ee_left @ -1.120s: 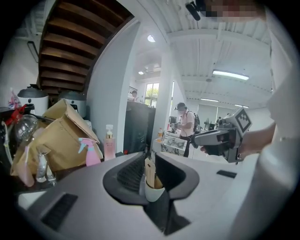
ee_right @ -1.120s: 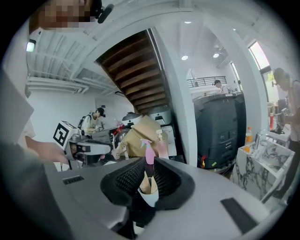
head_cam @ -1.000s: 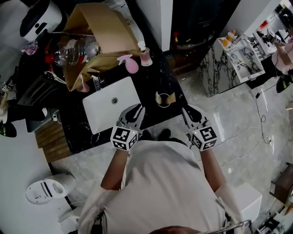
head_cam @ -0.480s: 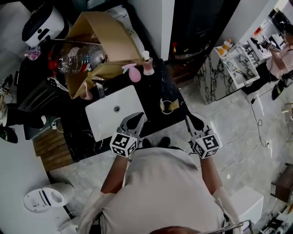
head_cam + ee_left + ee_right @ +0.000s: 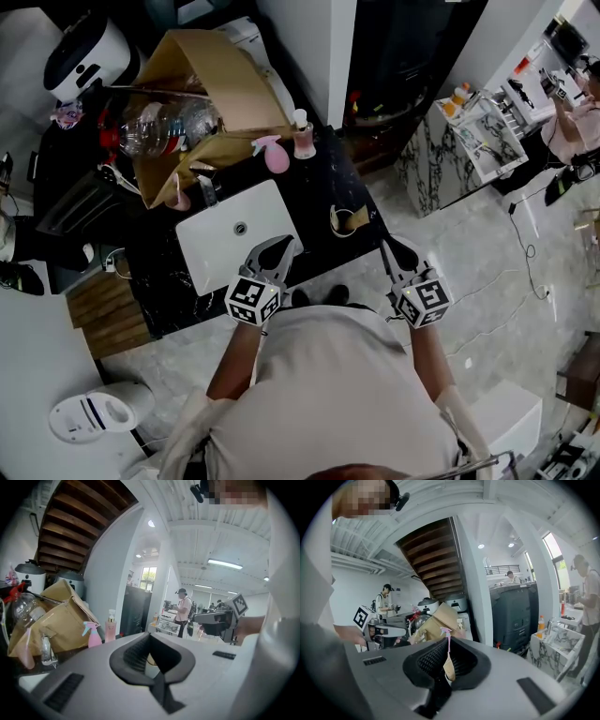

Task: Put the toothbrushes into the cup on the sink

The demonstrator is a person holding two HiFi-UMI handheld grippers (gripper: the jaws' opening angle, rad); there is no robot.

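Observation:
A white cup [image 5: 344, 220] stands on the black counter [image 5: 319, 183], right of the white sink [image 5: 234, 234], with tan pieces sticking up in it. My left gripper [image 5: 279, 246] hovers over the sink's front edge, shut and empty. My right gripper [image 5: 394, 246] hangs off the counter's front right corner, also shut and empty. In the left gripper view the cup [image 5: 151, 663] shows through the hollow of the closed left gripper [image 5: 150, 637]. In the right gripper view a tan piece [image 5: 449, 667] and a thin pink stick show past the right gripper [image 5: 447, 641].
A cardboard box [image 5: 211, 84] and a clear plastic bottle [image 5: 159, 117] fill the counter's back. A pink spray bottle [image 5: 274, 155], a pump bottle [image 5: 302, 136] and the tap [image 5: 204, 183] stand behind the sink. A marble side table [image 5: 469, 131] stands at the right, with a person [image 5: 574, 112] beyond it.
Both grippers' jaws have closed since a second ago. The grippers stay near the counter's front edge; the head view has shifted slightly.

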